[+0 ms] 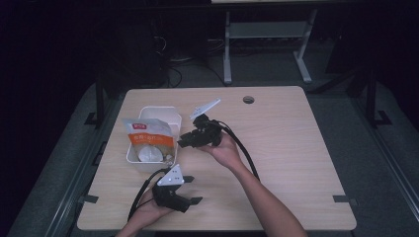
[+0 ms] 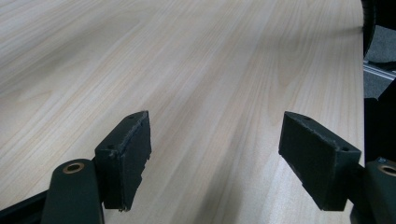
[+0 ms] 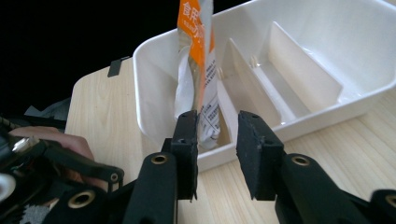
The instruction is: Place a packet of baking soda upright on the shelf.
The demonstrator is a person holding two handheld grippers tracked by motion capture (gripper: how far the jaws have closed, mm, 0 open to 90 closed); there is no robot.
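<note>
The left hand-held gripper (image 1: 190, 190) sits nearest the camera in the high view, low over the near edge of the wooden surface (image 1: 296, 148), held in the person's left hand (image 1: 148, 213). In the left gripper view its jaws stand wide apart with nothing between them, only bare wood grain beyond. Farther off and to its right, the right hand-held gripper (image 1: 184, 140) is held by the right hand (image 1: 225, 150) and points at the white tray (image 1: 159, 112), which lies just ahead of its tips. In the right gripper view the right hand-held gripper (image 3: 215, 140) has its jaws parted a little, a clear gap between the pads. Just beyond that gap an orange and clear packet (image 3: 198, 74) stands on edge inside the tray (image 3: 355, 88), in the compartment at the tray's end nearest the left jaw; whether the left pad touches the packet cannot be told. The tray's other divided compartments stretch away past the right jaw. In the high view the packet (image 1: 148, 134) leans across the tray's middle and near part.
</note>
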